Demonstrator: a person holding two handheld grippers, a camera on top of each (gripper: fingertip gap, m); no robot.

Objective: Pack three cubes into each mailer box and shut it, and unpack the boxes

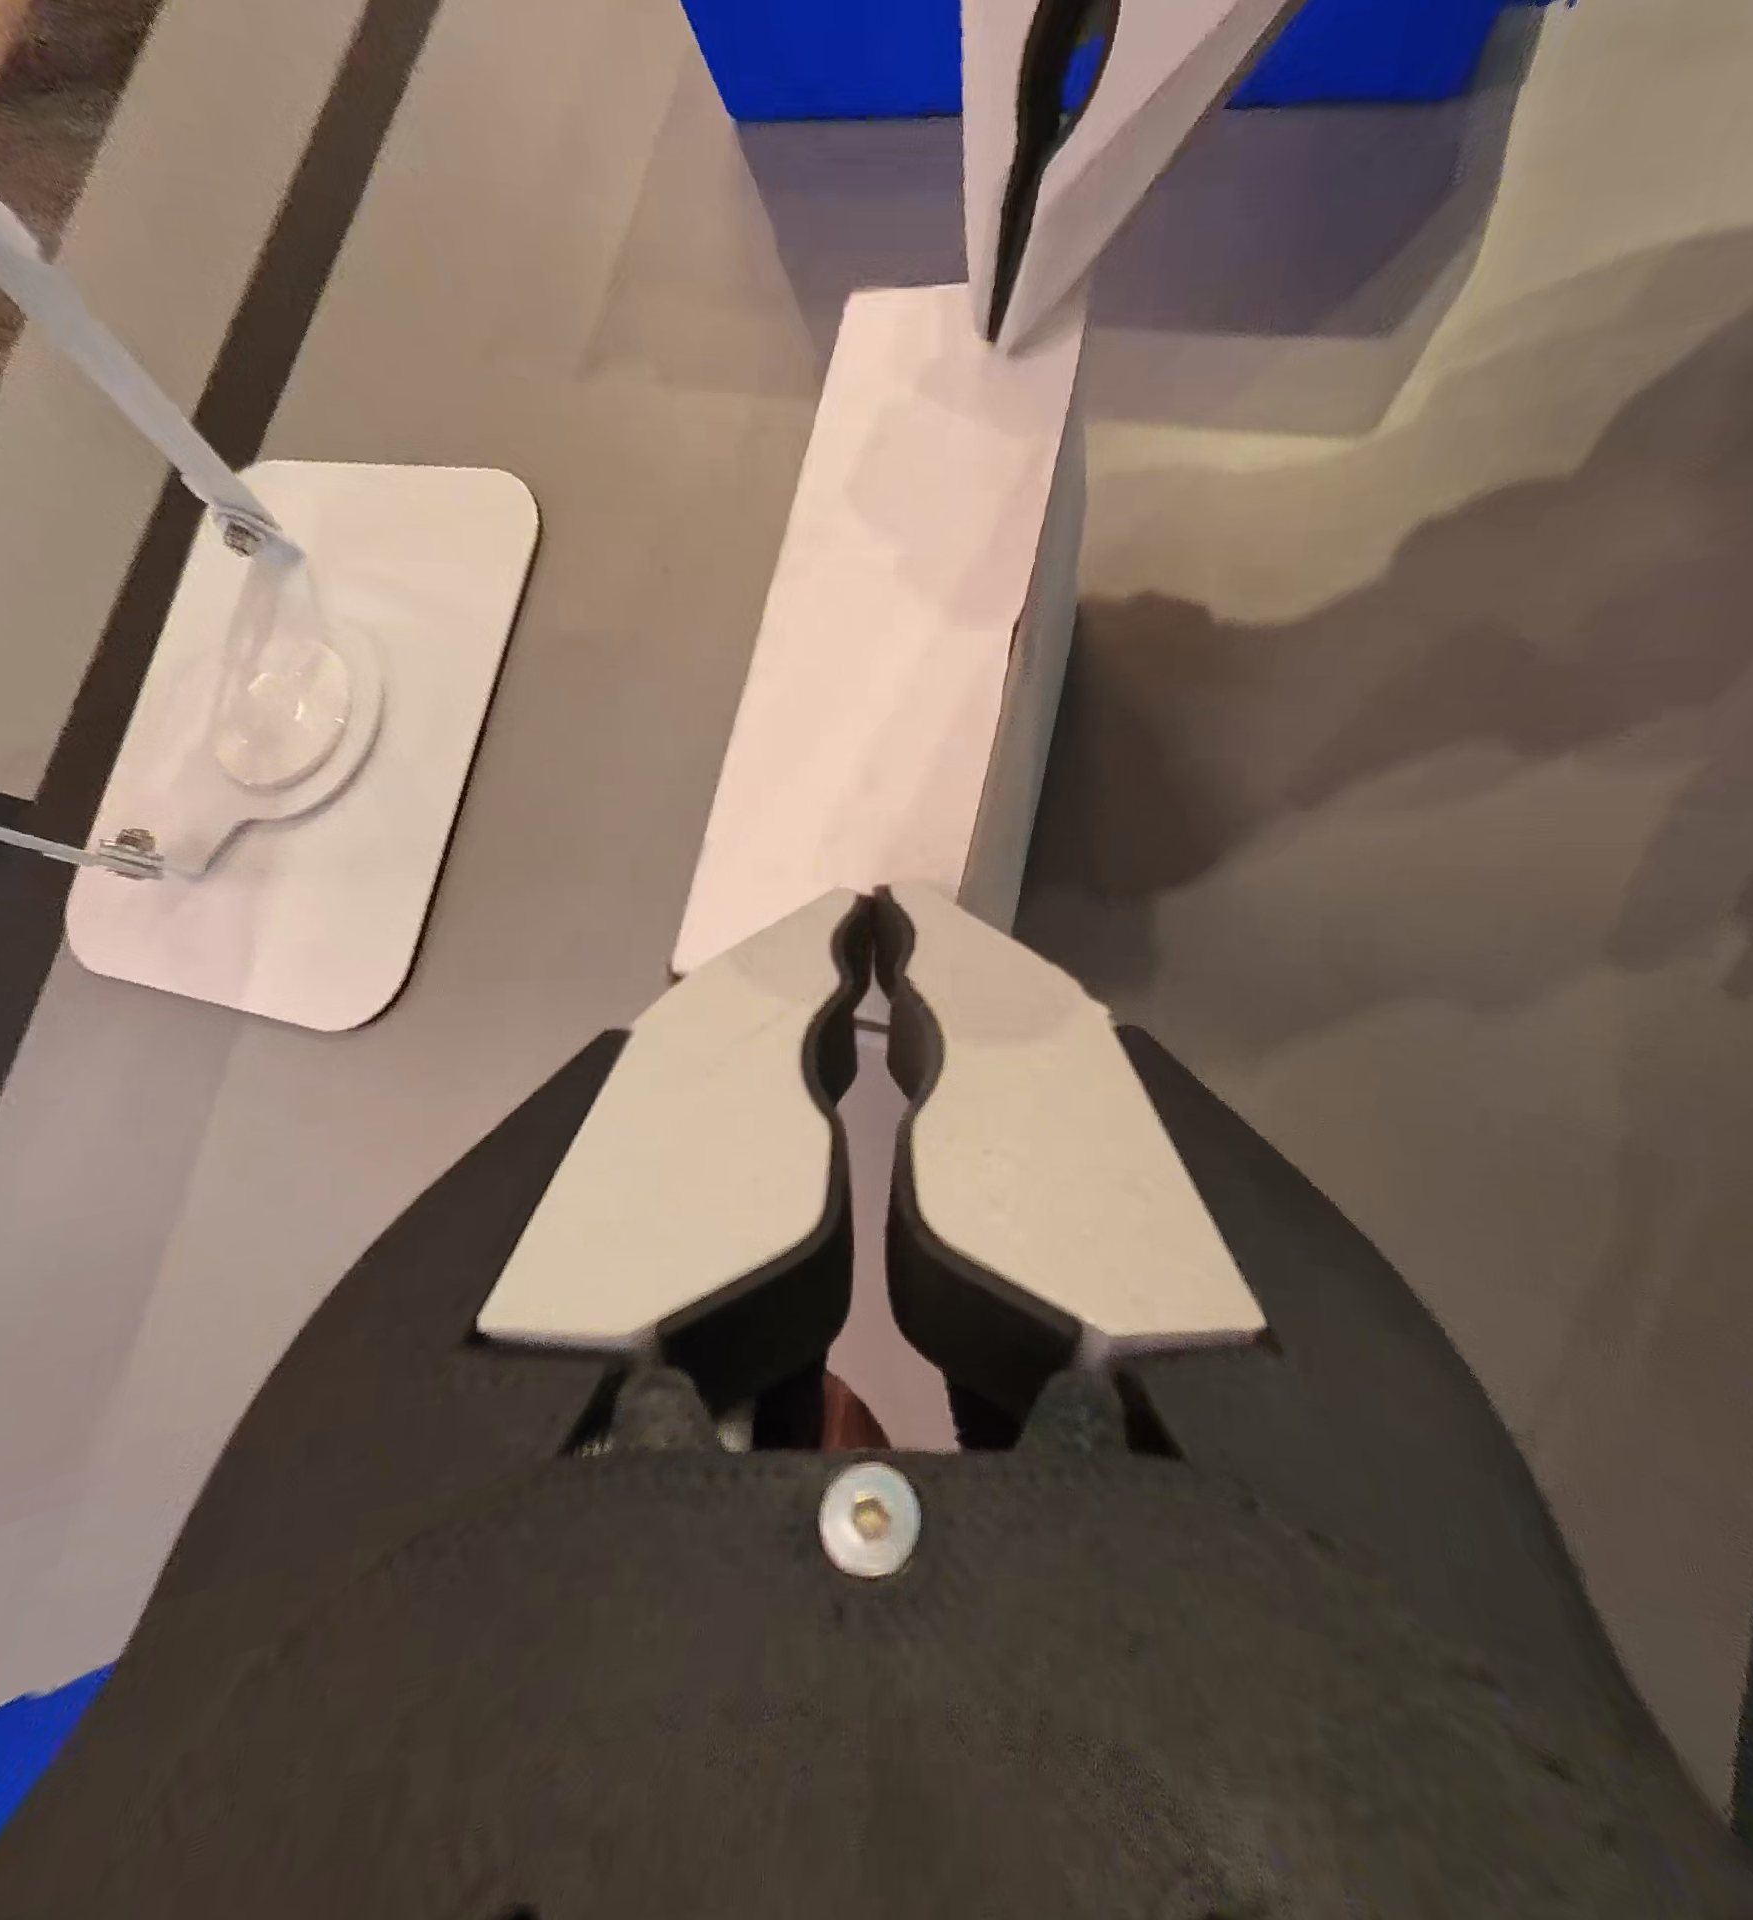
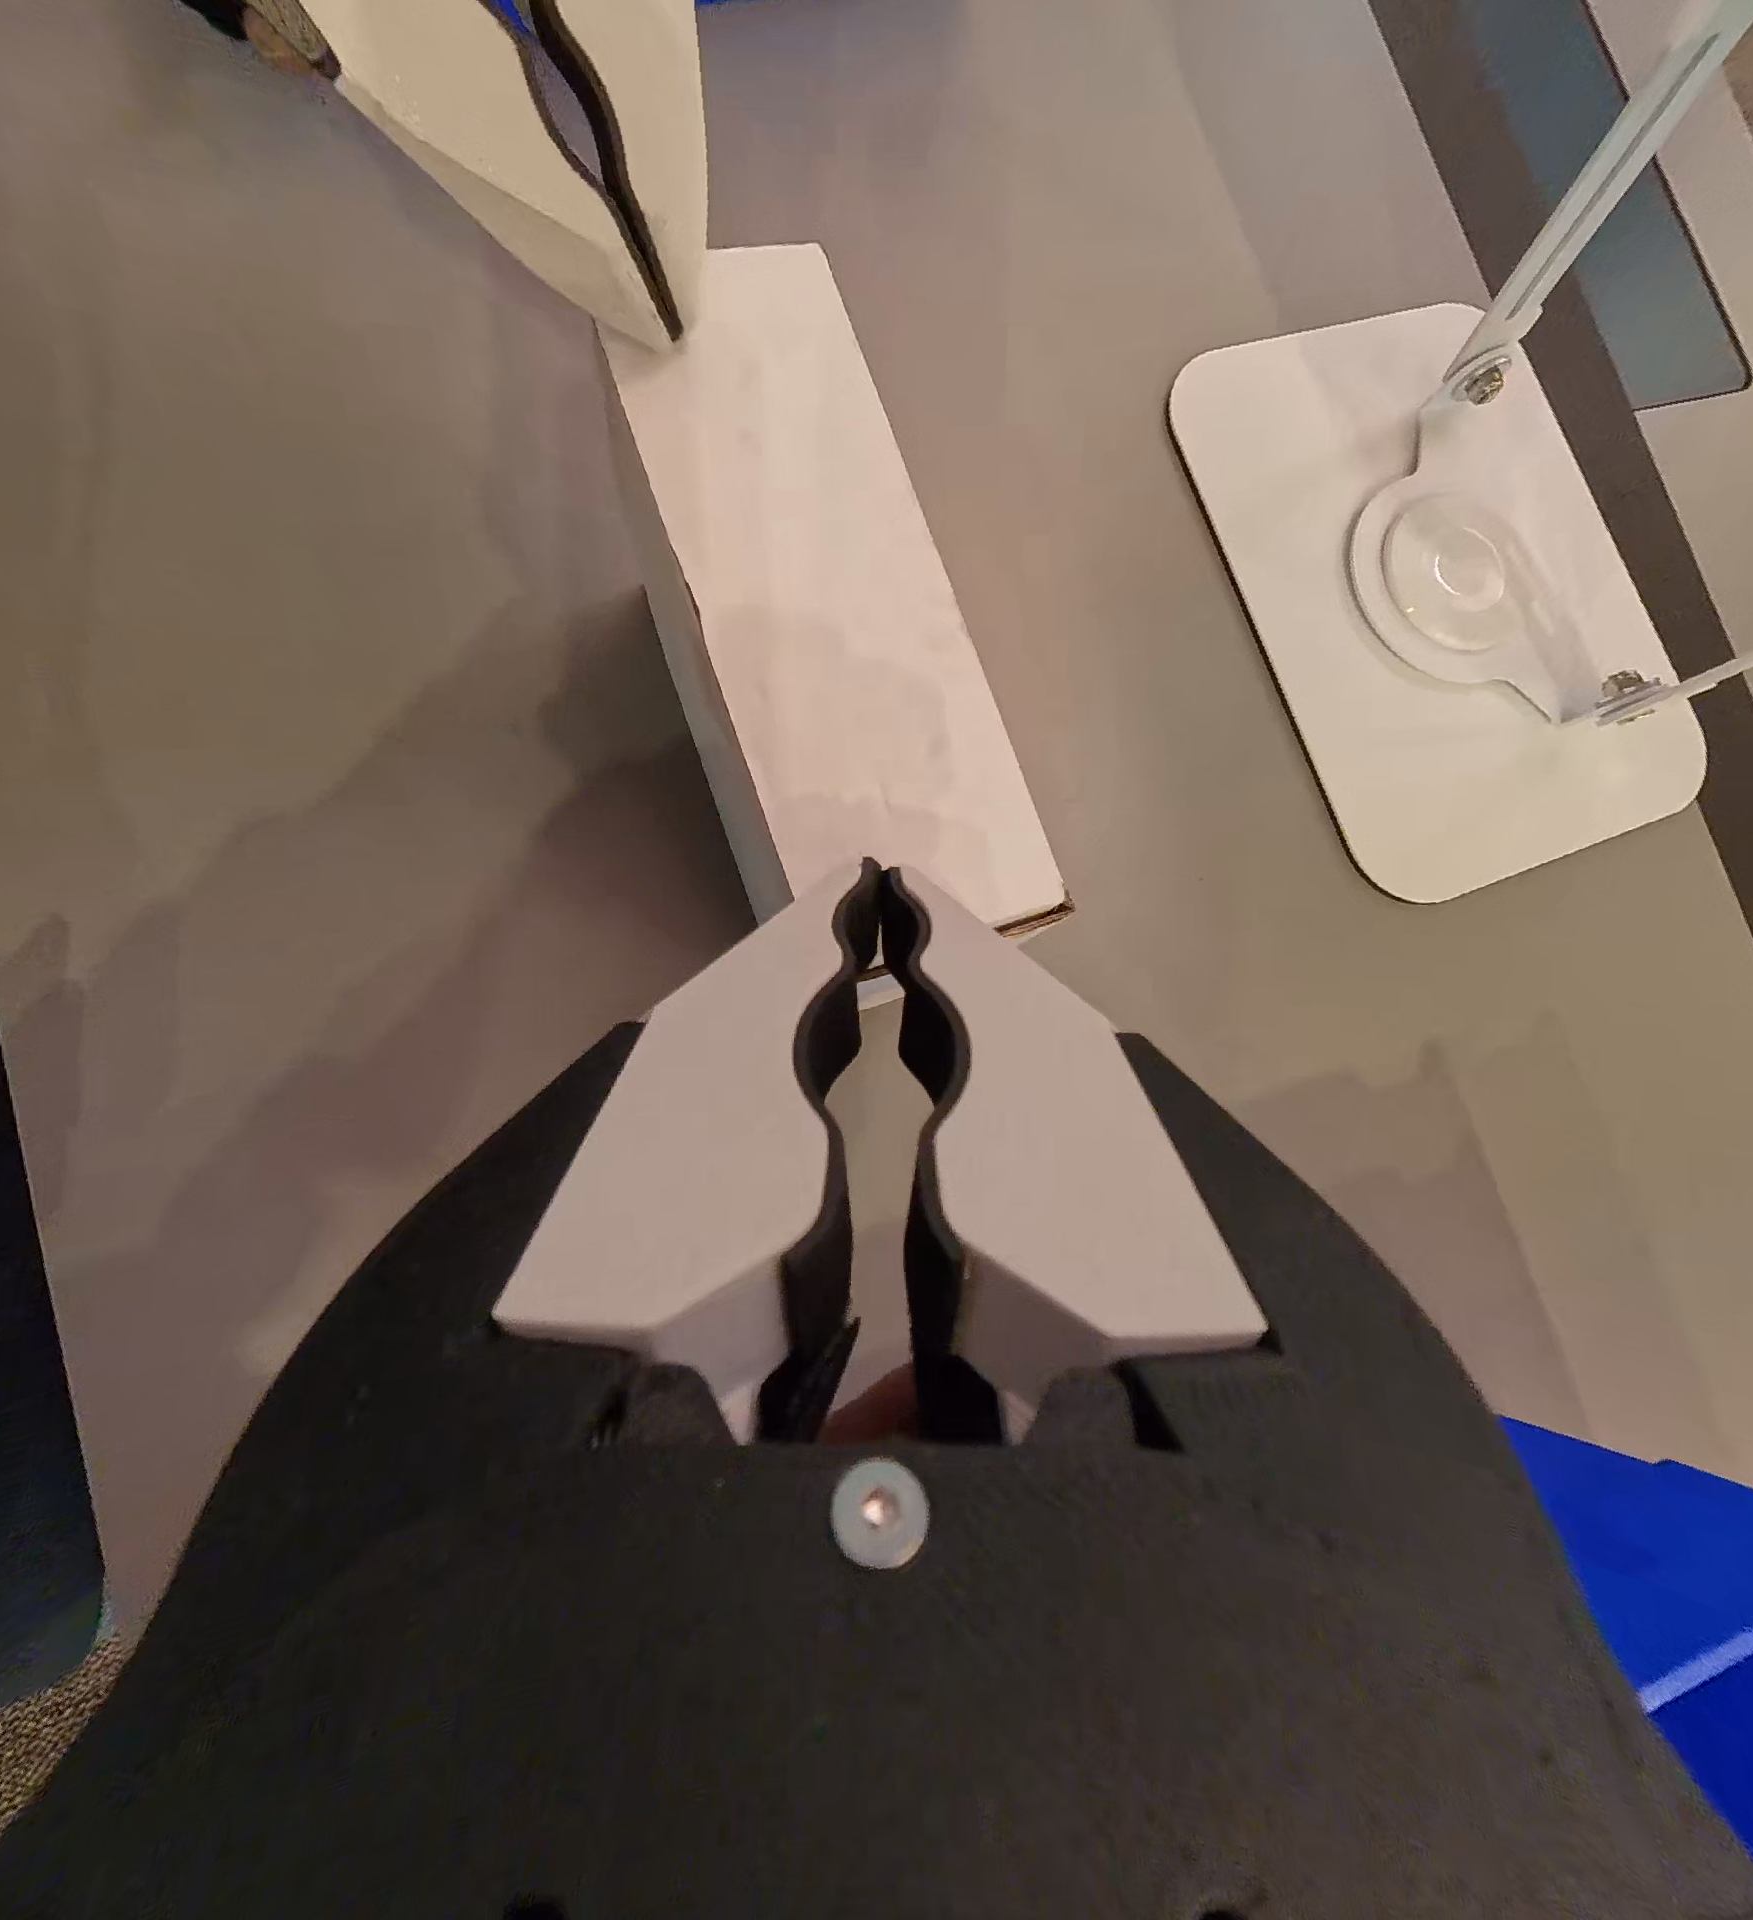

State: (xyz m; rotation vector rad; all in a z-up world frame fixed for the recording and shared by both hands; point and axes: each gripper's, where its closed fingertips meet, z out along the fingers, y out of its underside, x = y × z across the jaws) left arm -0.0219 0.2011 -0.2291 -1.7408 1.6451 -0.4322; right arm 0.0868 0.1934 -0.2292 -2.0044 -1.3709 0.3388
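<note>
A single white mailer box point(image 1: 893, 623) is shown lying flat on the grey bench point(image 1: 1371, 935), its lid down and its top face unbroken; it is judged to be shut. No cubes are visible in either view, so it cannot be told whether three are packed inside or whether this box is about to be unpacked. A blue bin point(image 2: 1682, 1621) is seen at the frame edge, its contents hidden. How many boxes are done or left cannot be read from these views.

The left gripper point(image 1: 872, 904) is presented with its jaws clenched, the dark pads meeting at the tips, and nothing is held between them. The tips are placed over the near end of the box top, and contact appears likely but is not certain. The right gripper point(image 2: 877, 878) is likewise drawn closed and empty, its tips set at the opposite end of the same box. Each gripper is also seen from the other's camera, descending onto the far end of the lid. A pressing-down of the lid at both ends is suggested.

A white stand base point(image 1: 311, 727) carrying clear arms is placed beside the box, apart from it.
</note>
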